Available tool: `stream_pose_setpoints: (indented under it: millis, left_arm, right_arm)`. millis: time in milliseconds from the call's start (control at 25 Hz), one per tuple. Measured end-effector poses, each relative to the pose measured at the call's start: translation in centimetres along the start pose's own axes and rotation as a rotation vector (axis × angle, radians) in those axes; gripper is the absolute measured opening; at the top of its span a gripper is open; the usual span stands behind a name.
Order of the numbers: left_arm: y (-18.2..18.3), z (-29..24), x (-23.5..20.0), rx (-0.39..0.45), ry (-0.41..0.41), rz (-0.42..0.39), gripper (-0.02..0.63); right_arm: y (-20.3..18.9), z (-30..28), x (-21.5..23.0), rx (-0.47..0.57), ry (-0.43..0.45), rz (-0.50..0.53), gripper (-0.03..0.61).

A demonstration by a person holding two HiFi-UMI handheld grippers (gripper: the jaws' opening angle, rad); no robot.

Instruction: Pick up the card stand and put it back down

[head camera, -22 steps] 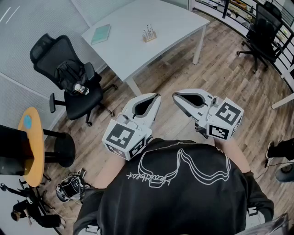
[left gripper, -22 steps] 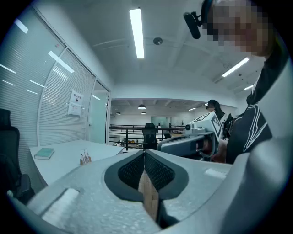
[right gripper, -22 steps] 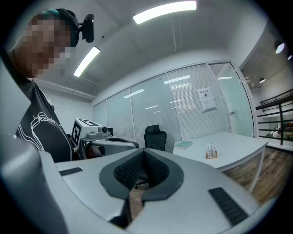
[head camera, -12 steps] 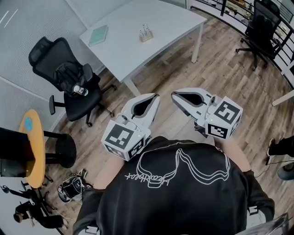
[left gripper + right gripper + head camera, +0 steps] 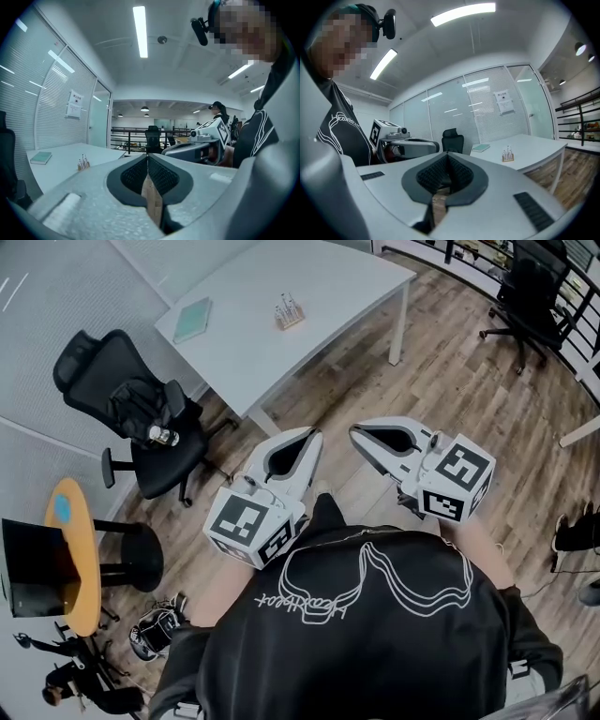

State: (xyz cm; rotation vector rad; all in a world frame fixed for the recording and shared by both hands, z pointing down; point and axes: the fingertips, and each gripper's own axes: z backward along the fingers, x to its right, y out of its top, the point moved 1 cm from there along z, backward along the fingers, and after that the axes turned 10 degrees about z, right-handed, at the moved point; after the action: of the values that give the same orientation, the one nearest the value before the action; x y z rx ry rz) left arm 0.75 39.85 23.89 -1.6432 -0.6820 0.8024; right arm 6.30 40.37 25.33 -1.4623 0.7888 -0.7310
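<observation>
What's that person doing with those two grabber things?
A person stands on a wooden floor, holding the left gripper and the right gripper out in front. Both are shut and hold nothing. The card stand sits untouched on the white table ahead, near a green book. The grippers are well short of the table, so nothing has been picked up yet.

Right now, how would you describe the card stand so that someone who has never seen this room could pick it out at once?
Find the white table at the top of the head view. Of the two things on it, the card stand is the small wooden base with thin upright pieces, standing to the right of the flat teal notebook.
</observation>
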Motion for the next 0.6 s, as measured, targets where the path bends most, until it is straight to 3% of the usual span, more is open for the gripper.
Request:
stream_pose_setpoints:
  millis: [280,600]
  left_arm:
    - [0.0,-3.7,-3.5,-0.012,-0.023,0.018,0.017]
    - [0.7,-9.5,-11.6,-0.038,-0.051,0.048,0.017]
  right_arm:
    - [-1.1,-1.9,4.4,-0.012,-0.036,-0.032,0.009]
    - [-2.7,-7.5,12.5,-0.027,-0.065,-0.097,0.009]
